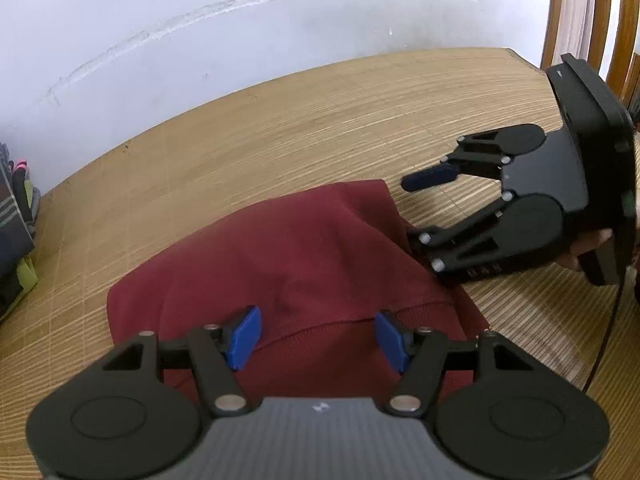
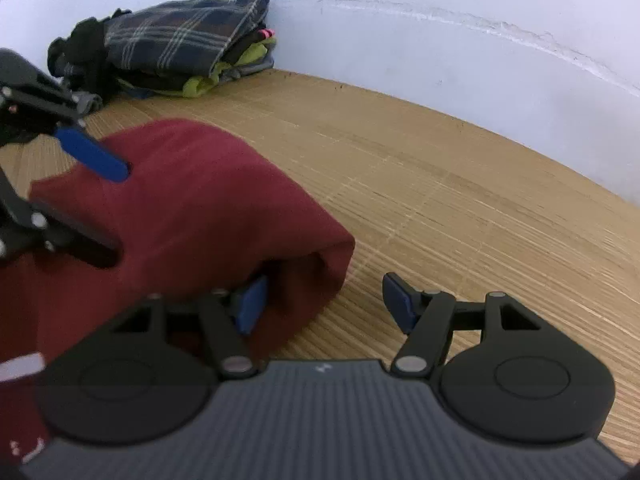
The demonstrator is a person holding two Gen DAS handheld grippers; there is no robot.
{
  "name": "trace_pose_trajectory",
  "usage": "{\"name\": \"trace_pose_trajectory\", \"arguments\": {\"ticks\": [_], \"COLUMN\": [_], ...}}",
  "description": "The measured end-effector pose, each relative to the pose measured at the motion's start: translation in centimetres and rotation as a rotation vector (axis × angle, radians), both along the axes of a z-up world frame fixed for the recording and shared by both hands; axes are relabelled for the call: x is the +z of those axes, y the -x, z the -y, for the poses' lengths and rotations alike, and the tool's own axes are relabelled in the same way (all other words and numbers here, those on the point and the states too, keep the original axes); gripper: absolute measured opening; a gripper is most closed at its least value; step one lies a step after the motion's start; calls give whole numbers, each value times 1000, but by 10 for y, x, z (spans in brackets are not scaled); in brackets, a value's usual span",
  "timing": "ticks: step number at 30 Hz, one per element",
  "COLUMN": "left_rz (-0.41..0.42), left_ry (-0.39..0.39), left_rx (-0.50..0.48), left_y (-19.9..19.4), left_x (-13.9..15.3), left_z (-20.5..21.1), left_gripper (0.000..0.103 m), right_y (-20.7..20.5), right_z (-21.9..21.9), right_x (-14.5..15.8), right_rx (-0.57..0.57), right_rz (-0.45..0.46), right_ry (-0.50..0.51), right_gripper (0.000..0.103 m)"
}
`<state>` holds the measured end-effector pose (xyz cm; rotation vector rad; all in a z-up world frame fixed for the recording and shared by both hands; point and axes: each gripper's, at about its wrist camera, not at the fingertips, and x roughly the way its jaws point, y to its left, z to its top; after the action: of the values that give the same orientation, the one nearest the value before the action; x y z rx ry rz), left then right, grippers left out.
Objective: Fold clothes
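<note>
A dark red garment (image 1: 280, 264) lies folded on the bamboo mat (image 1: 280, 128). It also shows in the right wrist view (image 2: 192, 208). My left gripper (image 1: 318, 338) is open, its blue pads above the garment's near hem. My right gripper (image 2: 324, 304) is open at the garment's right edge, with its left pad (image 2: 250, 308) tucked under a fold and its right pad over the bare mat. In the left wrist view the right gripper (image 1: 416, 208) sits at the garment's right side, one finger hidden under the cloth. In the right wrist view the left gripper (image 2: 102, 204) is at the far left over the garment.
A pile of folded clothes with a plaid shirt on top (image 2: 176, 40) stands in the corner against the white wall (image 2: 440, 40); its edge shows in the left wrist view (image 1: 16, 216). A wooden slatted frame (image 1: 592, 20) rises at the far right. Bare mat (image 2: 460, 184) stretches right of the garment.
</note>
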<state>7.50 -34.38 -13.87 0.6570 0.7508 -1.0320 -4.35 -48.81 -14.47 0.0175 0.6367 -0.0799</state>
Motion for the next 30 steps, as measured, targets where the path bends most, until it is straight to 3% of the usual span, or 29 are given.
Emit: {"name": "trace_pose_trajectory", "arguments": {"ticks": [4,7,11,14,16,21,24,26,28,30], "left_rz": [15,19,16,15,12,35,48,-19,-108,-171], "left_ry": [-7,-11,-6,2,11,83,81,55,108,143], "left_rx": [-10,-4,4,14,30,132,235,276,303,338], "left_y": [-1,-1,-2,-1,1,-1,-19,-38,-52,-61], "left_x": [-4,-5,-7,-7,-1,22,20,7,-5,-7], "left_z": [0,-1,-1,-2,-4,-27,-46,-58,-71,-79], "left_gripper": [67,67,68,68,67,67,68,71,77,77], "right_y": [-16,-15,11,32,45,45,30,14,-3,-5], "right_z": [17,23,52,81,93,46,8,-10,-17,-12], "right_x": [-1,-1,0,1,9,34,32,25,6,1], "right_rx": [-116,-137,-252,-454,-477,-218,-84,-68,-112,-153], "right_rz": [39,44,76,87,125,204,190,126,12,-23], "right_ry": [-72,-90,-185,-212,-301,-467,-478,-353,-235,-257], "right_gripper": [66,66,65,68,68,68,67,67,69,69]}}
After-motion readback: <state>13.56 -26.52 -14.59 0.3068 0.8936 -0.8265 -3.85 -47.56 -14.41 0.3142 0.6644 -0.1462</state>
